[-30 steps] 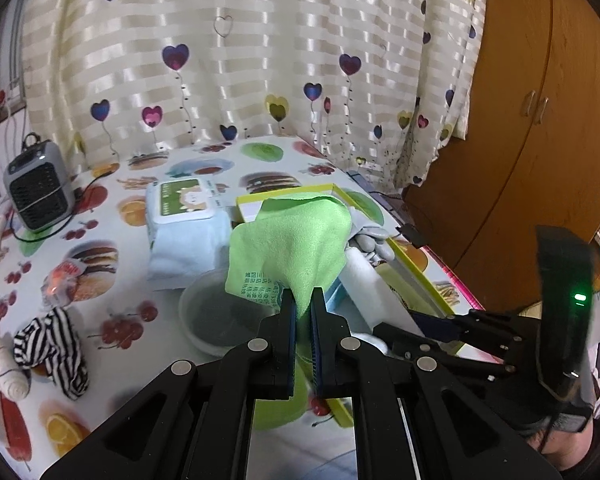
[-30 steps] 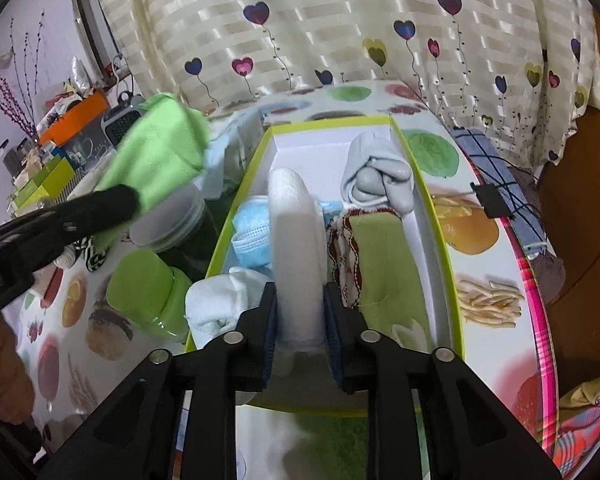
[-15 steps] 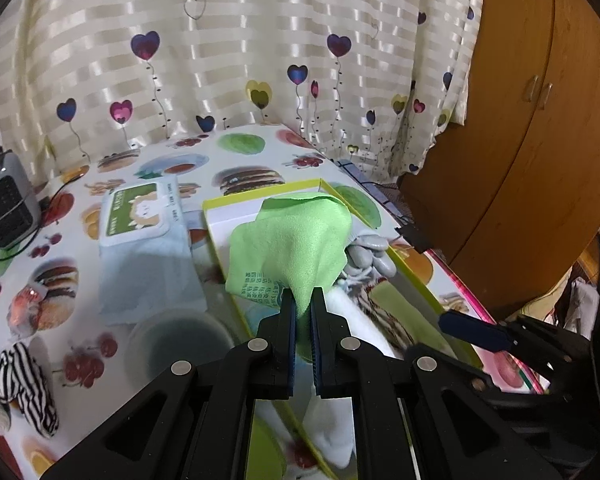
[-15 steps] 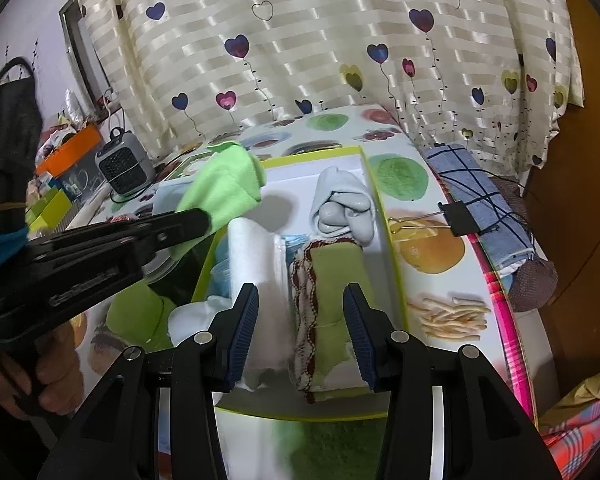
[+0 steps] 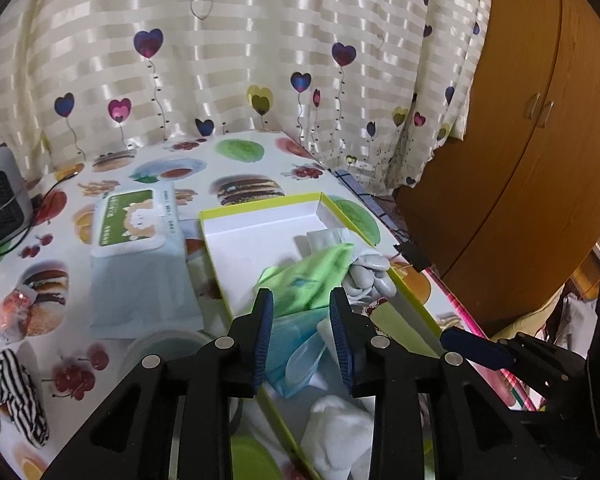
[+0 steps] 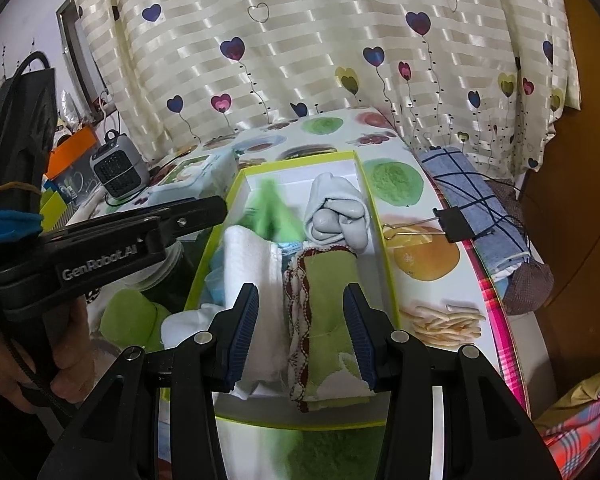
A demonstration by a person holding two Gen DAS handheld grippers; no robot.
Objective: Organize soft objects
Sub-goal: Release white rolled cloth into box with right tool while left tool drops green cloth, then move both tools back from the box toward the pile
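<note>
A white box with a lime rim (image 5: 260, 203) (image 6: 372, 216) sits on the table. A light green cloth (image 5: 312, 272) (image 6: 274, 212), blurred, is inside it, just beyond my open left gripper (image 5: 302, 320) and free of it. The box also holds a grey-white sock bundle (image 6: 338, 212) (image 5: 366, 272), a white rolled cloth (image 6: 252, 256), a green cloth with red trim (image 6: 324, 280) and a blue mask (image 5: 296, 356). My right gripper (image 6: 302, 328) is open and empty over the near end of the box. The left gripper's arm (image 6: 112, 236) shows at the left in the right wrist view.
A wet-wipes pack (image 5: 134, 220) on a pale blue towel (image 5: 140, 284), a small grey heater (image 5: 0, 200), a striped sock (image 5: 14, 392) and a round lidded tub (image 5: 168, 348) lie left of the box. A binder clip (image 6: 458, 222) and blue checked cloth (image 6: 472, 196) lie to the right.
My left gripper moved over the box and opened, letting the green cloth drop in. My right gripper let go of the white rolled cloth, opened wider and drew back a little.
</note>
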